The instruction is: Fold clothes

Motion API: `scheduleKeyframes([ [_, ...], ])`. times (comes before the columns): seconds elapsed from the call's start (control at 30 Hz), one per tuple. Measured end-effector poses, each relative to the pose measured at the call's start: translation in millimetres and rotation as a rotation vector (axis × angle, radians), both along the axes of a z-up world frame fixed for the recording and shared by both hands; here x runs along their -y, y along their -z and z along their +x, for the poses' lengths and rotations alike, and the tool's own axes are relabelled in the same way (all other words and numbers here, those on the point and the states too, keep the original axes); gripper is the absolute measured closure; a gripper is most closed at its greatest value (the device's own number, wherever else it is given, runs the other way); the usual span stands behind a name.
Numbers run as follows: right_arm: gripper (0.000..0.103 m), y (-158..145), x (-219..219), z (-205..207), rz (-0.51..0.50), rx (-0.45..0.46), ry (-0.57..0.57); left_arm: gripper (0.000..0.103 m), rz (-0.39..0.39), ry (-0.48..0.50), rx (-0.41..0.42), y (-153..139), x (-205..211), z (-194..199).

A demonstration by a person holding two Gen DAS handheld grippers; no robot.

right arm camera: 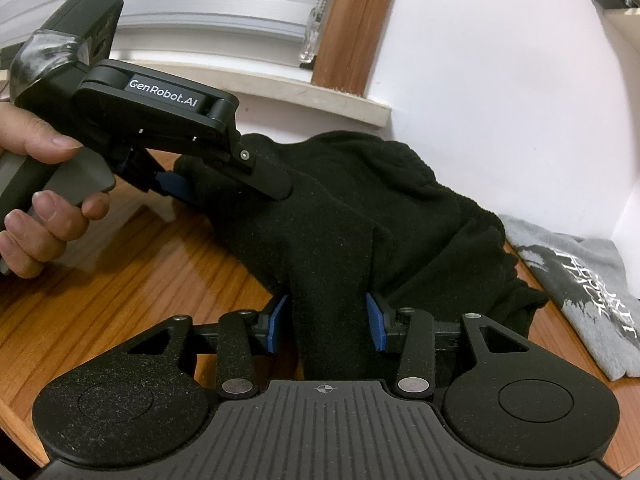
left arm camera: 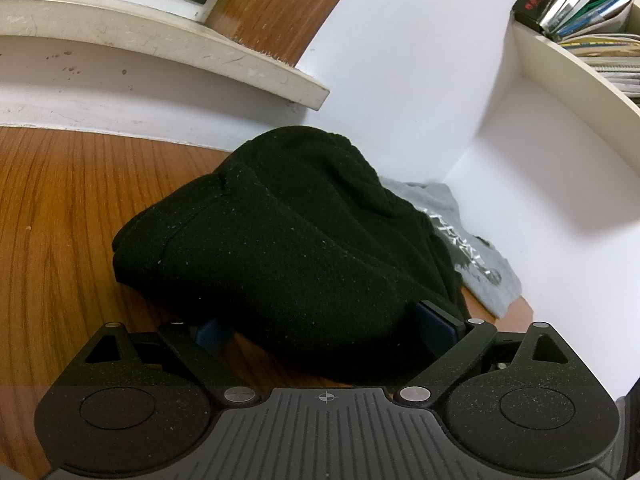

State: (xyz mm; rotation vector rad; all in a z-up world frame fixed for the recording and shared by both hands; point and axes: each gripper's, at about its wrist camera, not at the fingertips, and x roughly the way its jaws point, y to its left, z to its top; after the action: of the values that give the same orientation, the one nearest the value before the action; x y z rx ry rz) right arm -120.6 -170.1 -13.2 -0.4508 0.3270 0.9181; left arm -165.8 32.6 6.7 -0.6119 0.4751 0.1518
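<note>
A black knit garment (left arm camera: 280, 240) lies bunched on the wooden table (left arm camera: 60, 240). In the left wrist view my left gripper (left arm camera: 324, 326) stands open with its blue pads wide apart around the garment's near edge. In the right wrist view the garment (right arm camera: 360, 216) runs between the blue pads of my right gripper (right arm camera: 328, 322), which is shut on a fold of it. The left gripper (right arm camera: 224, 180) shows there too, held by a hand, its fingers at the garment's far left edge.
A grey printed T-shirt (right arm camera: 580, 292) lies to the right, partly under the black garment; it also shows in the left wrist view (left arm camera: 472, 248). A white wall and a window sill (left arm camera: 160, 52) stand behind. A shelf with books (left arm camera: 580, 0) is at the upper right.
</note>
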Motion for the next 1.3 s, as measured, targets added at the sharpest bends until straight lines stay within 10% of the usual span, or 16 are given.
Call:
scheduleKeyframes([
  [0.33,0.048,-1.3,-4.3,8.3,-0.029,0.022,0.009,0.01,-0.046,0.006,0.017,1.3,-8.1,-1.2],
  [0.47,0.077,-4.2,-5.4,-0.7,-0.042,0.069,0.012,0.027,-0.105,-0.002,0.017,4.2,-20.7,-1.0],
  [0.7,0.083,-24.0,-10.8,-29.6,-0.031,0.187,-0.024,0.066,-0.192,0.008,0.064,-3.6,-36.3,-12.5],
  [1.1,0.084,-181.0,31.6,-80.6,0.291,-0.03,-0.207,0.07,-0.048,0.066,0.314,-167.6,-26.8,-98.6],
  [1.3,0.084,-215.9,74.7,-40.3,0.428,-0.212,-0.192,0.062,0.049,0.186,0.25,-216.0,-4.3,-41.8],
])
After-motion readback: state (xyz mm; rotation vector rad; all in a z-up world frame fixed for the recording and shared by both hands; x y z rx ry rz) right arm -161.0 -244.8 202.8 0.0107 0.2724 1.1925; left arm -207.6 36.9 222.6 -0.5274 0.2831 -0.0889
